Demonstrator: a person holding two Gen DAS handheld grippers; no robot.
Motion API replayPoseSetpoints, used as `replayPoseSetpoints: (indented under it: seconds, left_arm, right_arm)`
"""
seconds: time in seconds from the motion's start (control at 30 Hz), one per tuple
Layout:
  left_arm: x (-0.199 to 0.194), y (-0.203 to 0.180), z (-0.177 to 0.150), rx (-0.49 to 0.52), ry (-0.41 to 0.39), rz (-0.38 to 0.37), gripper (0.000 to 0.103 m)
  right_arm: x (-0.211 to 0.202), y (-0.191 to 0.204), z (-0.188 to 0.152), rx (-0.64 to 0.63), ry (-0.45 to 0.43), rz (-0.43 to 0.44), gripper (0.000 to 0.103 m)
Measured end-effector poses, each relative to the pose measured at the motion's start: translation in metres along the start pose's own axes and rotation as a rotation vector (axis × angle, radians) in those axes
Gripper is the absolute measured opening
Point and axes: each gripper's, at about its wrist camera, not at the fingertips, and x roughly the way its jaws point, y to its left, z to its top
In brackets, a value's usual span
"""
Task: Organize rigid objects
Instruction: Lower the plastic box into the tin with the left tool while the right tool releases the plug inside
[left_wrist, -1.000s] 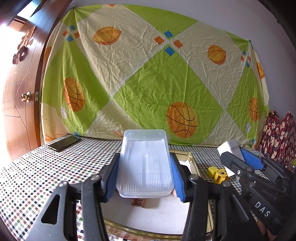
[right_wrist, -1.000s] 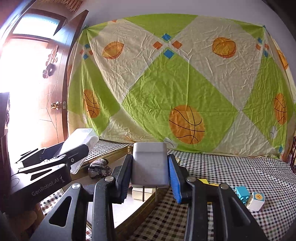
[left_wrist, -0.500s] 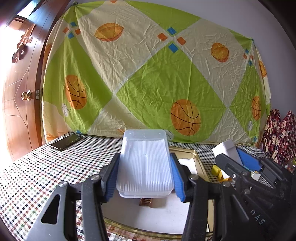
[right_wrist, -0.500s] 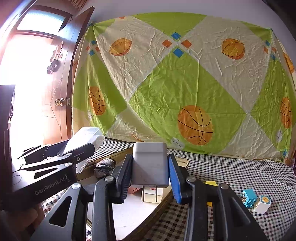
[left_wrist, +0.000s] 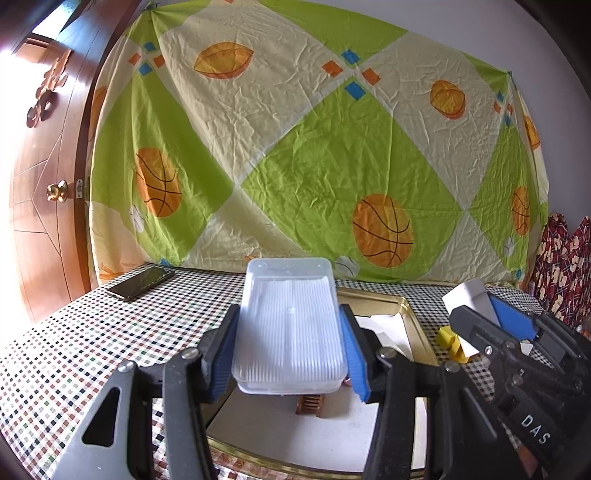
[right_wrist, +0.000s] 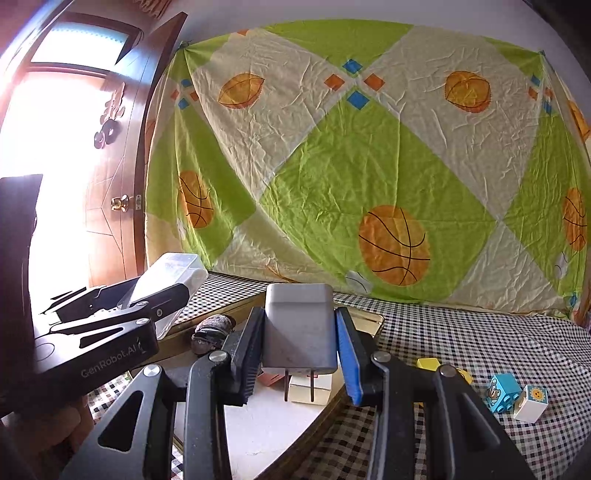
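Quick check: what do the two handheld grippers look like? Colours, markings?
Both are black linkage frames with silver pivot screws. The left gripper has ribbed blue pads on both jaws and white "GenRobot.AI" lettering on its side. The right gripper has one black and one blue pad, with "DAS" printed on its body. No cables or sleeves show.

Two printed marks, one on each black gripper body

"DAS" stands in white letters on the right gripper (left_wrist: 476, 314) in the left wrist view; "GenRobot.AI" stands in pale letters on the left gripper (right_wrist: 173, 295) in the right wrist view.
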Motion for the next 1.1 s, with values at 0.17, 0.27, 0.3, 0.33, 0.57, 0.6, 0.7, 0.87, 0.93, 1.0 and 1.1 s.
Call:
replayPoseSetpoints:
  seconds: [0.17, 0.27, 0.3, 0.33, 0.57, 0.6, 0.7, 0.87, 0.93, 1.0, 1.1]
  left_arm:
    - [0.004, -0.002, 0.001, 0.011, 0.006, 0.003, 0.051]
    - [0.008, -0.004, 0.002, 0.021, 0.018, -0.004, 0.051]
    - [0.01, -0.005, 0.002, 0.028, 0.023, -0.005, 0.051]
    - [0.012, -0.006, 0.002, 0.033, 0.03, -0.009, 0.051]
    - [0.03, -0.004, 0.005, 0.039, 0.1, -0.026, 0.051]
    - [0.032, -0.003, 0.006, 0.043, 0.111, -0.028, 0.051]
    - [0.039, -0.001, 0.01, 0.052, 0.143, -0.034, 0.051]
    - [0.05, -0.004, 0.015, 0.082, 0.186, -0.047, 0.051]
    - [0.057, -0.007, 0.015, 0.094, 0.215, -0.057, 0.051]
    - [0.064, -0.012, 0.015, 0.116, 0.242, -0.063, 0.051]
    - [0.073, -0.017, 0.014, 0.142, 0.271, -0.057, 0.051]
  right_arm:
    - [0.002, -0.001, 0.0, 0.01, 0.006, 0.006, 0.04]
    - [0.005, -0.001, 0.0, 0.006, 0.012, 0.009, 0.04]
    - [0.006, 0.0, 0.001, 0.002, 0.014, 0.009, 0.04]
    - [0.008, 0.001, 0.001, -0.002, 0.018, 0.008, 0.04]
    - [0.024, -0.006, 0.007, 0.024, 0.072, 0.024, 0.04]
    - [0.027, -0.008, 0.009, 0.028, 0.082, 0.026, 0.04]
    - [0.039, -0.014, 0.012, 0.035, 0.118, 0.026, 0.04]
    - [0.064, -0.026, 0.014, 0.074, 0.197, 0.031, 0.04]
    - [0.074, -0.029, 0.014, 0.083, 0.229, 0.034, 0.04]
    - [0.084, -0.031, 0.013, 0.086, 0.26, 0.04, 0.04]
    - [0.097, -0.03, 0.013, 0.081, 0.296, 0.047, 0.04]
